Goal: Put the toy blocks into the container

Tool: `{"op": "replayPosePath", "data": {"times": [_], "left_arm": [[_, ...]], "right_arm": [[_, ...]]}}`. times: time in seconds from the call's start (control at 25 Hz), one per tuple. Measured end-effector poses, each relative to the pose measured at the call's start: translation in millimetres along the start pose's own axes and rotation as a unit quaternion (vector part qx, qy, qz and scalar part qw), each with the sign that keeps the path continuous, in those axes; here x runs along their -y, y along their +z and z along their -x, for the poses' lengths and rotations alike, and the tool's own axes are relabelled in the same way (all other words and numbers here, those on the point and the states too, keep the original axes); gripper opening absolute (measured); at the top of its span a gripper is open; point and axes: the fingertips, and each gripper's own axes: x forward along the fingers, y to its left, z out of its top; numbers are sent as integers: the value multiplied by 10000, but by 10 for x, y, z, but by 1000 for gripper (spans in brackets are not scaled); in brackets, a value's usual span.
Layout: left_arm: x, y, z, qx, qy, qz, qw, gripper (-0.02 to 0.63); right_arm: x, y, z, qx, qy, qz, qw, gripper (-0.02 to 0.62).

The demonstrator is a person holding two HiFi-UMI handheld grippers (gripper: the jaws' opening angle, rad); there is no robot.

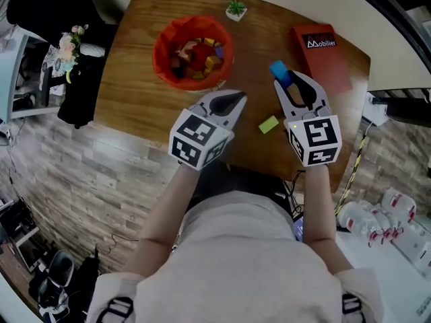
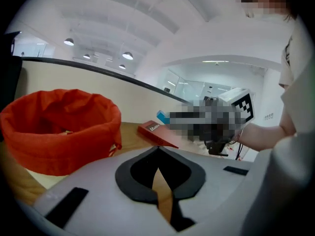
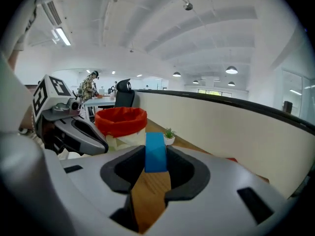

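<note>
A red fabric container [image 1: 193, 51] stands on the wooden table [image 1: 135, 99] with several coloured toy blocks inside. My right gripper [image 1: 287, 79] is shut on a blue block [image 1: 279, 71], held above the table to the right of the container. In the right gripper view the blue block [image 3: 155, 149] stands upright between the jaws. A green block [image 1: 269, 124] lies on the table between the two grippers. My left gripper [image 1: 239, 99] hangs just in front of the container, its jaws together with nothing in them. The container [image 2: 59, 132] fills the left of the left gripper view.
A red box [image 1: 322, 56] lies at the table's right end. A small potted plant [image 1: 236, 9] stands at the far edge behind the container. The table's near edge runs just under both grippers, with wood-pattern floor [image 1: 81, 180] to the left.
</note>
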Motion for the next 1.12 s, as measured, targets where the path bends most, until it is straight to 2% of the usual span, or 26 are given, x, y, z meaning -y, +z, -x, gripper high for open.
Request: {"op": "replayPosePath", "data": {"times": [0.2,0.44,0.92,1.12], "left_arm": [[-154,112,226,422,210,266,9985,12],[-368,74,455,705,529,568,9945,12],[-499,-80,674,738,878,694,9910,12],[-507,-79,670,744,830,707,9912,12]], "right_arm": [[-357,440,-192,287,440,291,9982,149],[-744,803,-459,517,894,536,9932,150],[-1087,1020,-917,630,1300,643,9874,155],[-1159,1016,-917,637,1457,526,9859,193]]}}
